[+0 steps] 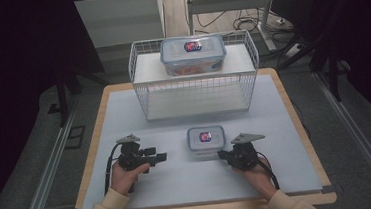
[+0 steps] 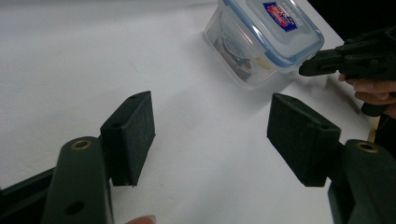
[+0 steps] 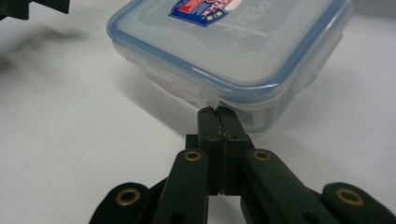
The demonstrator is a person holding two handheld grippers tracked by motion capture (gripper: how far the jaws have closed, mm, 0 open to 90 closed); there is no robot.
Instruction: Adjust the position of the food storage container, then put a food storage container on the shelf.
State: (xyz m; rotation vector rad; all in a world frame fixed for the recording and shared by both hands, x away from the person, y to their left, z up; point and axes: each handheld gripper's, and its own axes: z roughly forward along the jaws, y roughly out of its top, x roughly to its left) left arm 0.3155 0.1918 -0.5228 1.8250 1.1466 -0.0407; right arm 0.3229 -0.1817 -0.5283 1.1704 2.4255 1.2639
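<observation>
A small clear box with a blue-rimmed lid (image 1: 206, 140) (image 2: 266, 42) (image 3: 233, 42) sits on the white table mat near the middle. My right gripper (image 1: 221, 155) (image 3: 218, 112) is shut with nothing between its jaws, and its tips are right at the box's near corner, under the lid rim. In the left gripper view the right gripper (image 2: 322, 63) points at the box from the right. My left gripper (image 1: 161, 158) (image 2: 215, 126) stands open to the left of the box, clear of it, with bare mat between its pads.
A white wire rack (image 1: 141, 83) stands at the back of the table. On its top shelf rests a larger clear box with a blue-rimmed lid (image 1: 193, 53). The wooden table edge (image 1: 92, 157) frames the mat.
</observation>
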